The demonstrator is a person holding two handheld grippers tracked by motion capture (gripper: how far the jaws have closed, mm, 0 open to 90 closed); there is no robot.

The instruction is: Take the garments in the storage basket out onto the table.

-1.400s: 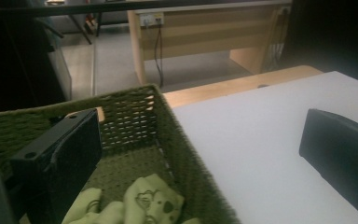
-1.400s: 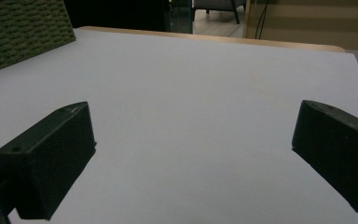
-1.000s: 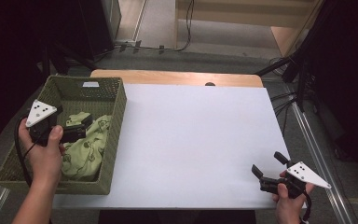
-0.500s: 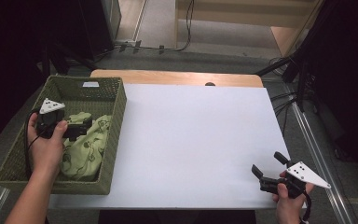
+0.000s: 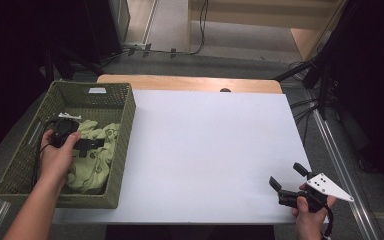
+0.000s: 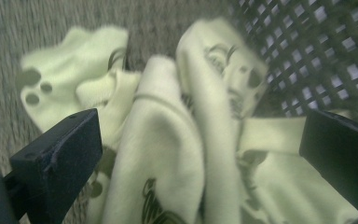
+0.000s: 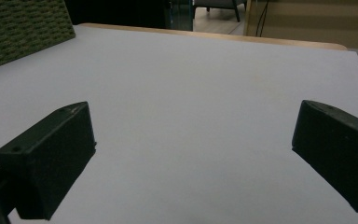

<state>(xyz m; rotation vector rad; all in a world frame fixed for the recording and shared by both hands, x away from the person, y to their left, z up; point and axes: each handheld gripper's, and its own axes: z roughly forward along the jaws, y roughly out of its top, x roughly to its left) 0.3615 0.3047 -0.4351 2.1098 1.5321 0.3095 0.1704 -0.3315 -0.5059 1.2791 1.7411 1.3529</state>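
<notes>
A pale green printed cloth point(image 5: 94, 159) lies crumpled in a woven green basket point(image 5: 122, 131) at the table's left. My left gripper point(image 5: 94, 145) is down inside the basket, just above the cloth point(image 6: 177, 154). Its jaws stand wide apart with folds of the cloth between them, closed on nothing. At the near right corner of the white table point(image 5: 205, 150) my right gripper point(image 5: 286, 176) is held open, pointing left over bare tabletop point(image 7: 191, 102), nothing between its jaws.
The basket's wall point(image 7: 23, 28) stands at the far left in the right gripper view. A wooden strip point(image 5: 190, 83) runs along the table's far edge. Dark stands and cables point(image 5: 315, 70) sit off the right side.
My left gripper has dropped from above the basket rim down into the basket and tipped over onto the cloth. The right gripper has stayed put.
</notes>
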